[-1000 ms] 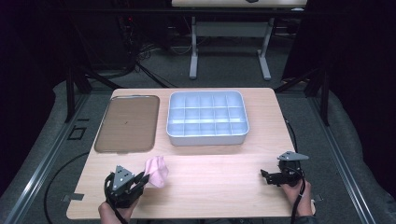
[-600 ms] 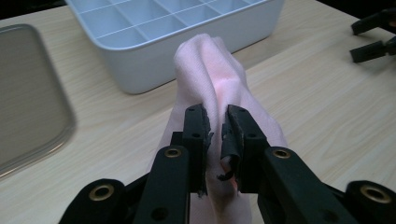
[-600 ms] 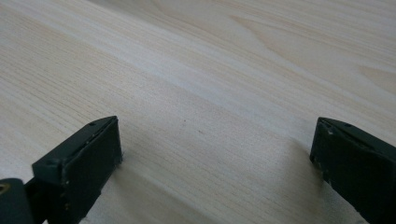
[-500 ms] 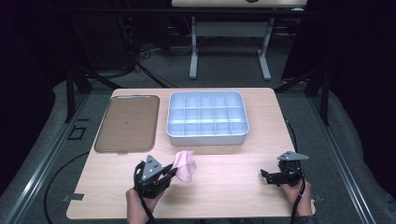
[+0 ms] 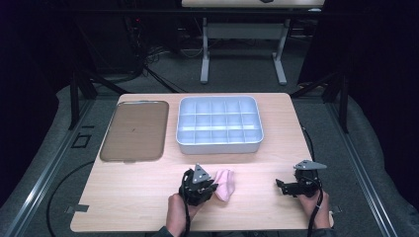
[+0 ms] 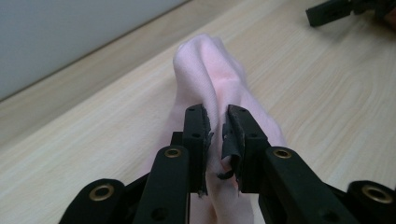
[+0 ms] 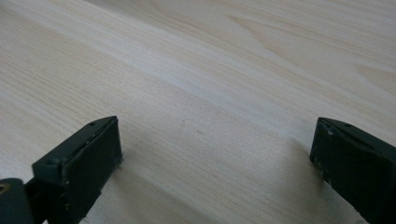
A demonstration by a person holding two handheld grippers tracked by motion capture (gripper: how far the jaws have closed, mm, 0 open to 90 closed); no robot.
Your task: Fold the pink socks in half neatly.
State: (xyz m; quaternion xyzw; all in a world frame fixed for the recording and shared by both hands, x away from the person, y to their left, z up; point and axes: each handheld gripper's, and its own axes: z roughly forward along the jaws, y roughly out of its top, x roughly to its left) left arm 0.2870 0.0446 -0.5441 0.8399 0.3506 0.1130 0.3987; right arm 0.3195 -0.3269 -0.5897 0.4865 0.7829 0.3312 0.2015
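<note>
A pale pink sock (image 5: 226,183) lies bunched on the wooden table (image 5: 138,197), just in front of the grey compartment tray (image 5: 219,124). My left gripper (image 5: 213,186) is shut on the sock's near end. In the left gripper view its two black jaws pinch a fold of the sock (image 6: 212,84), which stretches away from the left gripper (image 6: 217,122). My right gripper (image 5: 280,184) rests low at the table's front right, jaws pointing left. In the right gripper view the right gripper (image 7: 215,149) stands open wide over bare wood.
A flat brown tray (image 5: 133,131) lies at the back left beside the grey compartment tray, whose cells look empty. The grey tray's wall (image 6: 56,37) rises at the upper left of the left gripper view. The right gripper's tips (image 6: 336,10) show far off there.
My left gripper has dragged the pink sock rightward along the front of the table, from the front left to near the middle. The right gripper has stayed put.
</note>
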